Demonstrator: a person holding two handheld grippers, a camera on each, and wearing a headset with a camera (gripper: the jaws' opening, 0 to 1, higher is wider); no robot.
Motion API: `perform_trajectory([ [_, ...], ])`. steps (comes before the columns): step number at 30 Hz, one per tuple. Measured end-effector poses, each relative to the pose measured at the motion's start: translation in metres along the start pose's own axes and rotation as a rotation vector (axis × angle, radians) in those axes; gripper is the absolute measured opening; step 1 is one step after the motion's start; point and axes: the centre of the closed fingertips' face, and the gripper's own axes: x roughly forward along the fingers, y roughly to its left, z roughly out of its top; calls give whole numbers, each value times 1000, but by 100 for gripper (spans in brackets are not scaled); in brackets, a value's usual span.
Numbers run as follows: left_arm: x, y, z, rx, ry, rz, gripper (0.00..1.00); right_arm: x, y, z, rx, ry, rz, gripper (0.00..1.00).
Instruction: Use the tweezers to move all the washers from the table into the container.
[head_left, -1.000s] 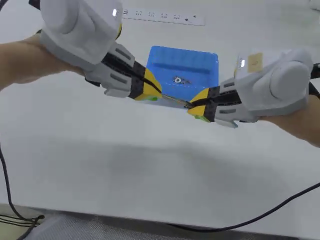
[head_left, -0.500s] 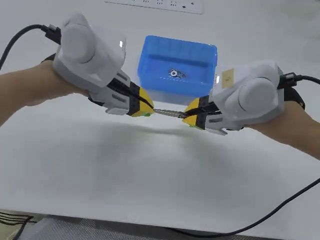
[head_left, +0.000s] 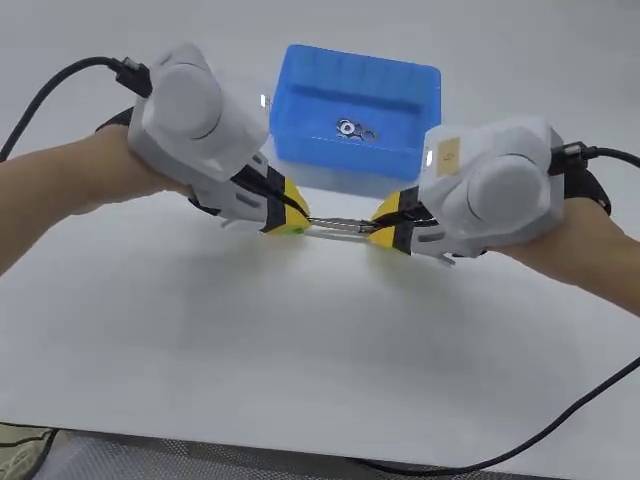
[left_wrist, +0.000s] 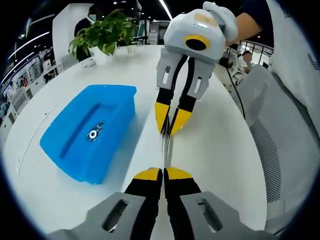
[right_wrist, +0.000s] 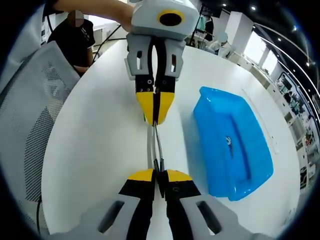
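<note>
Thin metal tweezers hang level between my two grippers, just above the white table in front of the blue container. My left gripper is shut on one end and my right gripper on the other. Several washers lie inside the container. In the left gripper view my jaws pinch the tweezers, with the right gripper opposite and the container to the left. From the right gripper view, my jaws clamp the tweezers, facing the left gripper; the container sits to the right.
A black cable crosses the table's front right corner, and another runs off the left gripper. The table's front edge is close below. A mesh chair and a potted plant stand beyond the table.
Both grippers kept their hold on the tweezers and drew a little back from the container toward me. The head camera shifted, so the container now sits higher in view.
</note>
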Motion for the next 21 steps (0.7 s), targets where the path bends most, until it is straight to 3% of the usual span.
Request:
perform_trajectory([
  [6, 5, 1, -5, 17, 30, 22, 6, -1, 3, 2, -39, 25, -5, 9],
  [21, 5, 0, -5, 2, 52, 34, 7, -2, 6, -3, 5, 65, 60, 16],
])
